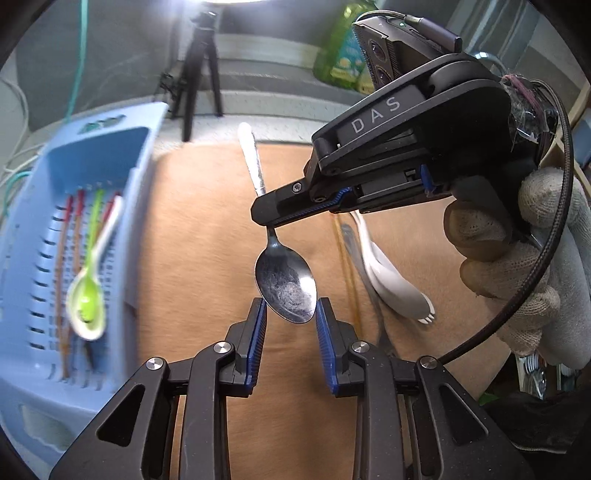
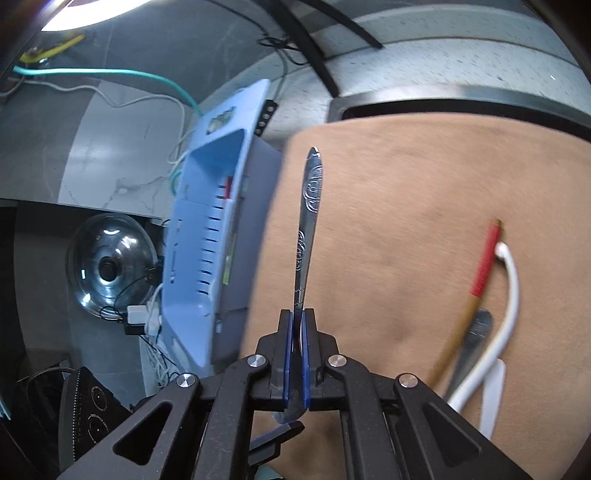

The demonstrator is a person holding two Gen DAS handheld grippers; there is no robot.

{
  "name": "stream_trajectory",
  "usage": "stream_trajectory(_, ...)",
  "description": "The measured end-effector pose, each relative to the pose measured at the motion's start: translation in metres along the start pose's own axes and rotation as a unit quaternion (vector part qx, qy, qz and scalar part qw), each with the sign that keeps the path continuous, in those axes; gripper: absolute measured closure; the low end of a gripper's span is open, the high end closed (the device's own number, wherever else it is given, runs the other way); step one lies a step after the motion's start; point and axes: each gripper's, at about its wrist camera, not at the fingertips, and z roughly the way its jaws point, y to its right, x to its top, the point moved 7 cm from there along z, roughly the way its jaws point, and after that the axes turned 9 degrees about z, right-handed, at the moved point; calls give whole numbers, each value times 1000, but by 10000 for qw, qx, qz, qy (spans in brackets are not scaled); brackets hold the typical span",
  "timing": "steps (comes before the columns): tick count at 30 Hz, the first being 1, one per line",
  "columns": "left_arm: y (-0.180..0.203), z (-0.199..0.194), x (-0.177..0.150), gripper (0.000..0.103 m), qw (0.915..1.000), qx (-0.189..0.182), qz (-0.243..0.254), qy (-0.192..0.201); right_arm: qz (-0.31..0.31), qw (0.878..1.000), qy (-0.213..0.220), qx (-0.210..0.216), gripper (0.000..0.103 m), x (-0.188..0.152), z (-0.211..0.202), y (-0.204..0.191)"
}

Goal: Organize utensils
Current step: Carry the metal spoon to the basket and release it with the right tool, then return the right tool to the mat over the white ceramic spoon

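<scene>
— Inspector: What did the right hand-held gripper point(image 2: 294, 325) hold?

— Assistant: Its pads were clamped on the neck of the metal spoon point(image 1: 286, 282), carried in the air above the brown surface point(image 1: 207, 229).

— Inspector: And the left hand-held gripper point(image 1: 290, 317)?

— Assistant: Its jaws stood apart on either side of the spoon's bowl; contact could not be judged. The blue basket point(image 1: 33, 369) beside the surface held a green-and-white spoon point(image 1: 88, 302) and chopsticks point(image 1: 64, 280).

A tan mat point(image 1: 207, 240) covers the speckled worktop point(image 2: 443, 62). A black tripod point(image 1: 199, 70) stands at its far edge, under a bright lamp point(image 1: 236, 2).
</scene>
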Motion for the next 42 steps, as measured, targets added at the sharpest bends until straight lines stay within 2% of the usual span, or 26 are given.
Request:
stream_trajectory(8,-51,-35,-7,78,9989,244,-371,166,-305,9993,-116,192,99,8,32,-64)
stream_trajectory(18,-123,-49,-25,79,9949,419,-913,59,-525,9976,-399,196,99,14,94,-122)
stream_trajectory(26,-155,-45,-40,79,9925,518,-1095,-161,-500,9972,-548,100,99,20,128,-134)
stream_trajectory(32,-163,-42,-47,79,9903,604,-1210,-322,-497,9970,-600,-18,99,20,146,-135)
stream_trajectory(42,-172,-43,-45,79,9883,828,-1224,-380,-660,9963,-518,-174,94,21,148,-140)
